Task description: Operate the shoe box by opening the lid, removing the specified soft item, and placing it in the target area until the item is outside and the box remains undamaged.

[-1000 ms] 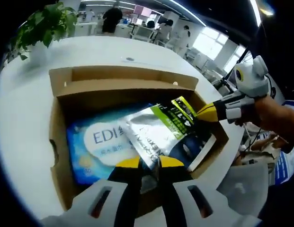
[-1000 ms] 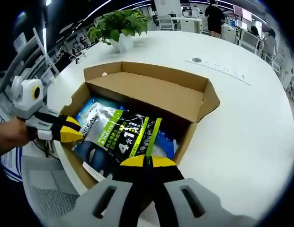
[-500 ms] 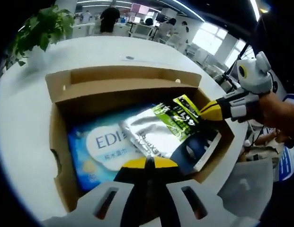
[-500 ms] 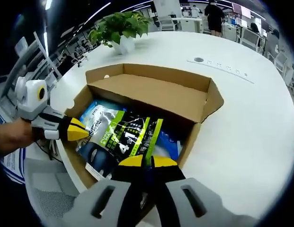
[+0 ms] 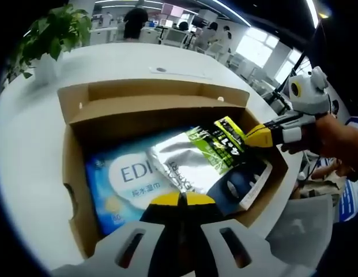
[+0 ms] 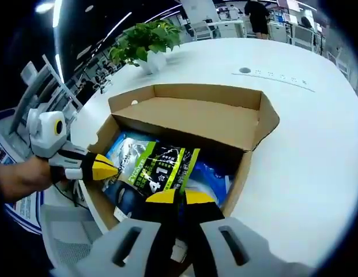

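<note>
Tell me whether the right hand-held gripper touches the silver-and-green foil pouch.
Touching: left gripper view shows the right hand-held gripper shut on the silver-and-green foil pouch corner.

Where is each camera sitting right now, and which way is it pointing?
Left gripper view: rides the left gripper, looking down its shut jaws into the open shoe box; the right gripper and a hand enter from the right.
Right gripper view: rides the right gripper, facing the box from its other end; the left gripper and a hand enter from the left.
Shared: box, silver-green pouch, blue pack, potted plant, white table.
</note>
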A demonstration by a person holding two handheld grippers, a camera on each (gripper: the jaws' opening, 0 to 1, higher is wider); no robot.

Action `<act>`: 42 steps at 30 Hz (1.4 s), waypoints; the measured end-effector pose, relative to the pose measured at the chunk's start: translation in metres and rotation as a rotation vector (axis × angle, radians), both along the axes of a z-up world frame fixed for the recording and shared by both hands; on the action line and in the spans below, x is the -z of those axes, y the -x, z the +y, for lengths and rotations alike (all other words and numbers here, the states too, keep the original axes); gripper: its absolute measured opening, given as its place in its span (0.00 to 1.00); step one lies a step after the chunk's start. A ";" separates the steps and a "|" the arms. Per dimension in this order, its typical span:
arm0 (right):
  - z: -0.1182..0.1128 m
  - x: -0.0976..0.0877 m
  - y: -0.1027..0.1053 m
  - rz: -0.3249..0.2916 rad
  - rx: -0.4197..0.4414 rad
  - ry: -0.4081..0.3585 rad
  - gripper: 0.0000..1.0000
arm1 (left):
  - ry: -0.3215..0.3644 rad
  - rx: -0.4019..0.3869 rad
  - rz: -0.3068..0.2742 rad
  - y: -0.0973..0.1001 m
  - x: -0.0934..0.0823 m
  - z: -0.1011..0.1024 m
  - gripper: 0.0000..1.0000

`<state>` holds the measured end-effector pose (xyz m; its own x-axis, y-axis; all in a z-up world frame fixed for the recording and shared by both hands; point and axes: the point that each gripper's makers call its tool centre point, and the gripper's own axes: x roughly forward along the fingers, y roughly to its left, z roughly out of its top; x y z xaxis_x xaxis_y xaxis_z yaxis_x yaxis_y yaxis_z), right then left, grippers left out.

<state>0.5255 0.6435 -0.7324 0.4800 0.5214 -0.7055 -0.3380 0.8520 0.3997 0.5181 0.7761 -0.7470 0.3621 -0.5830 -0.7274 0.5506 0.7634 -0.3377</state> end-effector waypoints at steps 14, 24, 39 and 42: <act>0.009 0.008 0.001 0.016 -0.013 0.000 0.00 | -0.003 0.003 -0.014 -0.003 -0.003 -0.001 0.00; 0.006 -0.008 0.002 -0.008 0.007 0.014 0.00 | 0.015 0.007 -0.049 -0.008 -0.027 -0.002 0.00; 0.010 -0.044 0.016 -0.049 0.027 0.041 0.00 | 0.065 0.002 -0.108 0.008 -0.064 0.003 0.00; 0.009 -0.052 0.020 -0.060 0.038 0.053 0.00 | 0.081 0.007 -0.131 0.010 -0.073 0.002 0.00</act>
